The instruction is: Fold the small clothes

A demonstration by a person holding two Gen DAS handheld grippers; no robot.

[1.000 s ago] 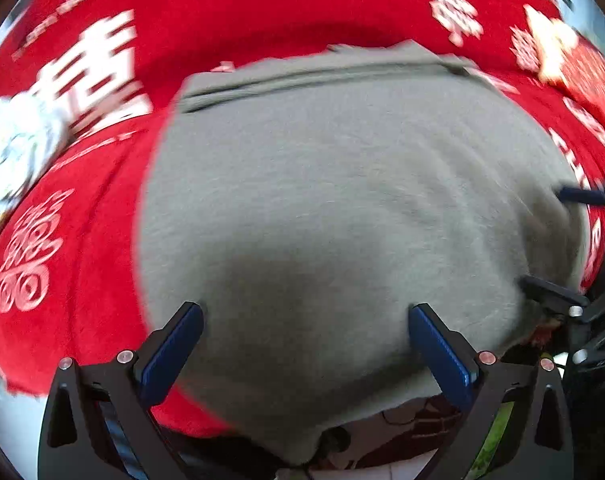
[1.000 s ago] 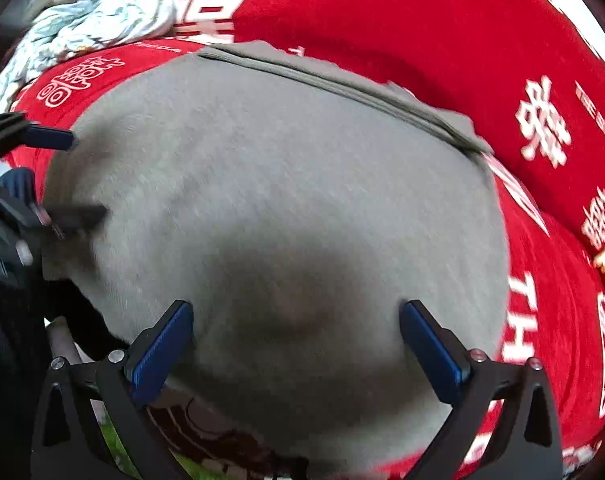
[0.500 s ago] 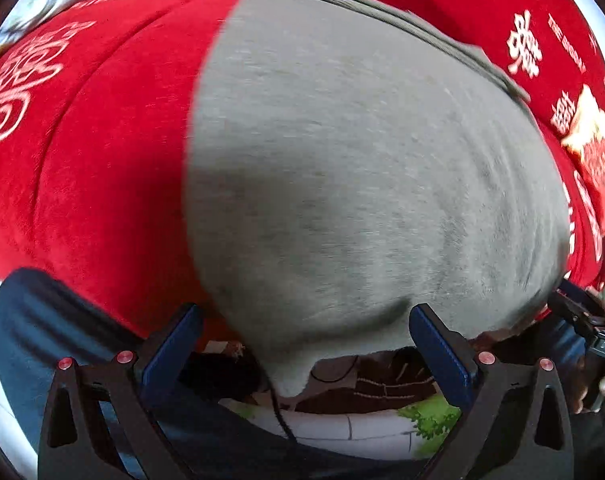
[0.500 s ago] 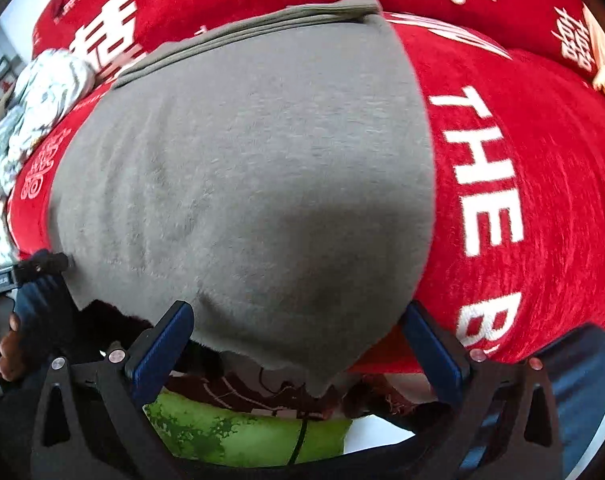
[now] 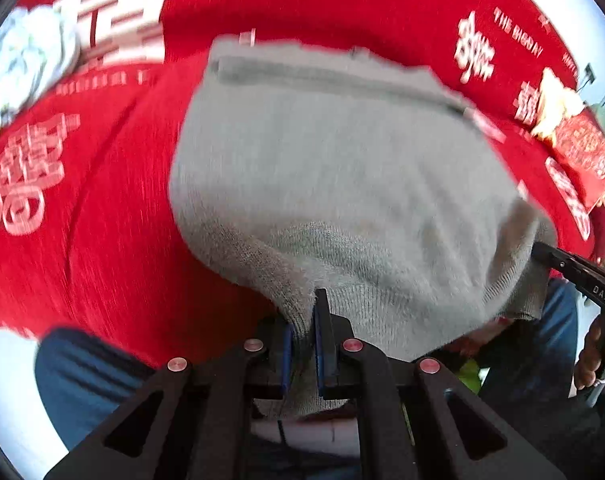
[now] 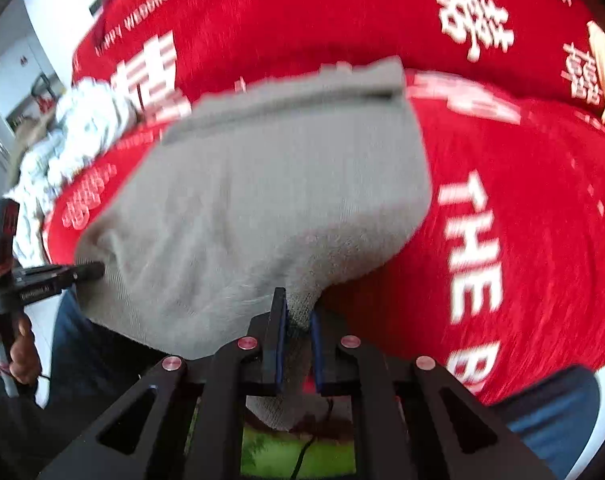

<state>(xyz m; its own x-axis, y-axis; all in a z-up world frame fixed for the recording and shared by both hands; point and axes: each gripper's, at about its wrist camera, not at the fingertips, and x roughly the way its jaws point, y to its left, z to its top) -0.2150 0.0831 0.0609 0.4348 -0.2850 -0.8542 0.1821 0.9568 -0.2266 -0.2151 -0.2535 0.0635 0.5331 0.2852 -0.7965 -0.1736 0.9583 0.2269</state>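
Note:
A grey knit garment (image 5: pixel 342 184) lies on a red cloth with white lettering (image 5: pixel 102 240). My left gripper (image 5: pixel 304 332) is shut on the garment's near left corner, fabric pinched between its blue pads. My right gripper (image 6: pixel 296 328) is shut on the near right corner of the same grey garment (image 6: pixel 270 200). The right gripper also shows at the right edge of the left wrist view (image 5: pixel 562 268), and the left gripper at the left edge of the right wrist view (image 6: pixel 62 274). The garment's far hem lies flat on the red cloth (image 6: pixel 522 240).
A crumpled white patterned cloth (image 6: pixel 70 140) lies at the far left of the red cloth, also in the left wrist view (image 5: pixel 18 68). A red packet (image 5: pixel 582 148) lies at the far right. The person's blue trousers (image 5: pixel 86 380) show below the cloth's near edge.
Both grippers were open over the garment's near edge. Now both have closed on its near corners, and the corners are bunched and drawn toward the near edge.

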